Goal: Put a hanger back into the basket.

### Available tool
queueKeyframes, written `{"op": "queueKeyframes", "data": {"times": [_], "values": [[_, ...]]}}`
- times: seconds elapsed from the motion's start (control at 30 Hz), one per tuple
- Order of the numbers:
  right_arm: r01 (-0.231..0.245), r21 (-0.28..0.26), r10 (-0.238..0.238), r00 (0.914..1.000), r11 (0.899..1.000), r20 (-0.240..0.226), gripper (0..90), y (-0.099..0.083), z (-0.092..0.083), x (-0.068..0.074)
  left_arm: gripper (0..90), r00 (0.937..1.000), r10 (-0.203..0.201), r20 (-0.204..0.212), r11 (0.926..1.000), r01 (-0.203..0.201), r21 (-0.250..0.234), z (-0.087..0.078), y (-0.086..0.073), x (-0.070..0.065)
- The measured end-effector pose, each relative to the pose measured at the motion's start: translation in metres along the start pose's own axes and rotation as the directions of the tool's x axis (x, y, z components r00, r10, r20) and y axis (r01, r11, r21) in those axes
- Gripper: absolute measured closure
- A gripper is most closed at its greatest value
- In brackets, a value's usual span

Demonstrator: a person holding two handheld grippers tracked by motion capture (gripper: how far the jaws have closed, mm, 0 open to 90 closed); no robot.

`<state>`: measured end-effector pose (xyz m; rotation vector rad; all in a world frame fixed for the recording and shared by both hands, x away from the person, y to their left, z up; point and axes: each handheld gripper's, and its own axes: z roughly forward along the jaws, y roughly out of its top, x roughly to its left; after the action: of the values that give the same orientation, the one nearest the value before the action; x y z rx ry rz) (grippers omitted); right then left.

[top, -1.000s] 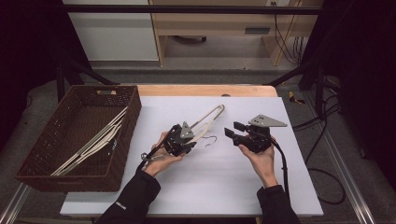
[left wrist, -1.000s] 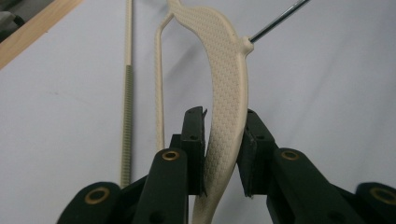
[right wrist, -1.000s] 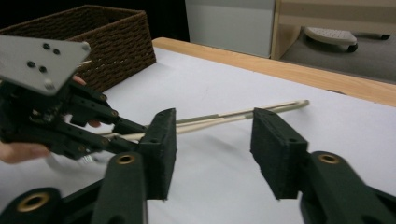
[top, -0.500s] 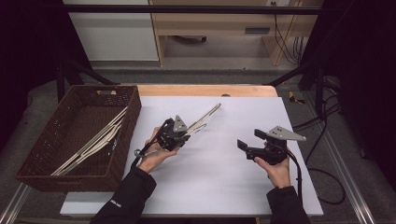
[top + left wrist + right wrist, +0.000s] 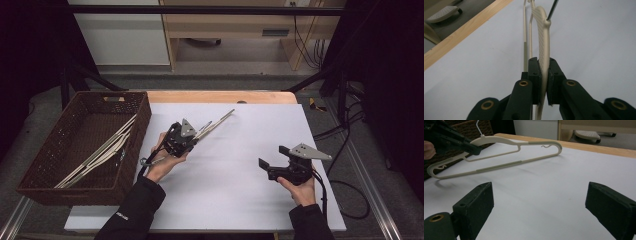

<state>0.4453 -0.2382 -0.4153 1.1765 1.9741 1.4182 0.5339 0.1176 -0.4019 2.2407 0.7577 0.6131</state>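
The left tool (image 5: 181, 138) is clenched on a cream plastic hanger (image 5: 499, 155), pinching its flat upper arm near the wire hook, so the hanger hangs just above the white counter (image 5: 235, 175) beside the brown basket (image 5: 45, 187), which already holds similar hangers (image 5: 97, 152); it is probably headed there. The right tool (image 5: 272, 162) sits well apart, jaws wide and empty.

On my feed a white sheet (image 5: 240, 200) covers the table, with a wooden edge strip (image 5: 220, 96) showing along its far side. Beyond it I see a white cabinet (image 5: 130, 45) beside a wooden desk (image 5: 235, 25). Black cables (image 5: 350, 200) loop on the floor at the right.
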Motion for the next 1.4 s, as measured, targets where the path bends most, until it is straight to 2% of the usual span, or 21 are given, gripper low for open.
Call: {"op": "queueKeyframes", "data": {"times": [0.17, 0.23, 0.27, 0.33, 0.37, 0.4, 0.53, 0.57, 0.67, 0.73, 0.8, 0.83, 0.87, 0.9, 0.93, 1.03, 1.07, 1.1, 1.2, 1.27, 1.4], "values": [[-0.010, 0.003, 0.010, 0.9999, 1.000, 0.008, 8.4, -0.001, -0.003, -0.001, 85.1, 0.9997, 0.003, -0.025, 0.9999, -0.003, 0.016, -0.004, 0.000, 0.010], [0.004, 0.002, -0.004, 1.0000, 1.000, 0.003, 8.2, -0.001, -0.003, -0.001, 85.4, 0.9995, -0.015, -0.028, 0.9999, 0.015, -0.003, -0.004, -0.001, 0.011], [0.007, 0.003, -0.007, 1.0000, 1.000, 0.003, 8.0, -0.001, -0.003, -0.001, 85.5, 0.9996, 0.000, -0.027, 0.9999, 0.000, 0.013, -0.006, -0.001, 0.013], [0.007, 0.004, -0.007, 1.0000, 1.000, 0.004, 7.9, -0.002, -0.004, -0.001, 85.7, 0.9995, -0.010, -0.029, 0.9999, 0.010, 0.004, -0.008, -0.001, 0.016], [0.007, 0.003, -0.007, 1.0000, 1.000, 0.003, 7.8, -0.002, -0.004, -0.001, 85.7, 0.9993, -0.032, -0.022, 0.9994, 0.031, -0.011, -0.009, -0.002, 0.016], [0.004, 0.002, -0.004, 1.0000, 1.000, 0.000, 7.7, -0.001, -0.004, -0.001, 85.8, 0.9995, -0.016, -0.026, 0.9999, 0.016, -0.003, -0.011, -0.002, 0.017], [-0.010, -0.004, 0.010, 0.9999, 1.000, 0.006, 7.5, 0.000, -0.006, 0.000, 85.8, 0.9995, -0.022, -0.021, 0.9997, 0.022, -0.012, -0.020, -0.001, 0.018], [-0.005, -0.008, 0.005, 1.0000, 1.000, 0.002, 7.5, 0.000, -0.006, -0.001, 85.8, 0.9989, -0.043, -0.017, 0.9983, 0.043, -0.040, -0.021, -0.001, 0.016], [-0.006, -0.008, 0.007, 0.9999, 1.000, 0.011, 7.3, 0.000, -0.008, -0.002, 85.8, 0.9983, -0.059, 0.000, 0.9956, 0.059, -0.073, -0.032, 0.001, 0.015], [-0.008, -0.010, 0.008, 0.9999, 1.000, 0.013, 7.0, 0.000, -0.009, -0.002, 85.8, 0.9995, -0.032, 0.002, 0.9975, 0.032, -0.064, -0.043, 0.003, 0.016], [-0.008, -0.014, 0.009, 0.9998, 1.000, 0.016, 6.9, 0.001, -0.010, -0.003, 85.8, 0.9986, -0.052, 0.009, 0.9940, 0.052, -0.096, -0.051, 0.006, 0.013], [-0.008, -0.019, 0.008, 0.9999, 1.000, 0.013, 6.8, 0.001, -0.011, -0.004, 85.8, 0.9993, -0.034, 0.016, 0.9952, 0.036, -0.091, -0.057, 0.007, 0.014], [-0.009, -0.020, 0.009, 0.9998, 1.000, 0.018, 6.7, 0.001, -0.012, -0.004, 85.8, 0.9989, -0.041, 0.022, 0.9927, 0.043, -0.113, -0.062, 0.009, 0.012], [-0.012, -0.021, 0.012, 0.9998, 1.000, 0.018, 6.5, 0.001, -0.013, -0.005, 85.9, 0.9994, -0.020, 0.028, 0.9940, 0.022, -0.107, -0.068, 0.010, 0.013], [-0.012, -0.023, 0.012, 0.9997, 1.000, 0.021, 6.3, 0.001, -0.013, -0.005, 85.8, 0.9987, -0.034, 0.039, 0.9910, 0.038, -0.128, -0.073, 0.012, 0.011], [-0.010, -0.029, 0.011, 0.9997, 1.000, 0.021, 6.1, 0.002, -0.016, -0.007, 85.8, 0.9978, -0.036, 0.055, 0.9873, 0.044, -0.152, -0.089, 0.017, 0.009], [-0.012, -0.030, 0.012, 0.9995, 0.999, 0.029, 6.0, 0.002, -0.017, -0.007, 85.8, 0.9984, -0.015, 0.055, 0.9897, 0.023, -0.142, -0.095, 0.019, 0.010], [-0.016, -0.028, 0.017, 0.9994, 0.999, 0.031, 5.9, 0.002, -0.017, -0.007, 85.8, 0.9966, -0.043, 0.070, 0.9843, 0.054, -0.168, -0.100, 0.020, 0.009], [-0.012, -0.030, 0.013, 0.9994, 0.999, 0.034, 5.7, 0.001, -0.018, -0.008, 85.8, 0.9952, -0.041, 0.089, 0.9807, 0.057, -0.187, -0.118, 0.025, 0.010], [-0.011, -0.031, 0.012, 0.9994, 0.999, 0.033, 5.3, 0.001, -0.018, -0.008, 85.8, 0.9966, -0.020, 0.080, 0.9816, 0.035, -0.188, -0.131, 0.028, 0.012], [-0.008, -0.033, 0.009, 0.9995, 0.999, 0.030, 4.7, 0.001, -0.018, -0.007, 85.8, 0.9967, -0.018, 0.079, 0.9734, 0.035, -0.226, -0.156, 0.034, 0.015]]}}
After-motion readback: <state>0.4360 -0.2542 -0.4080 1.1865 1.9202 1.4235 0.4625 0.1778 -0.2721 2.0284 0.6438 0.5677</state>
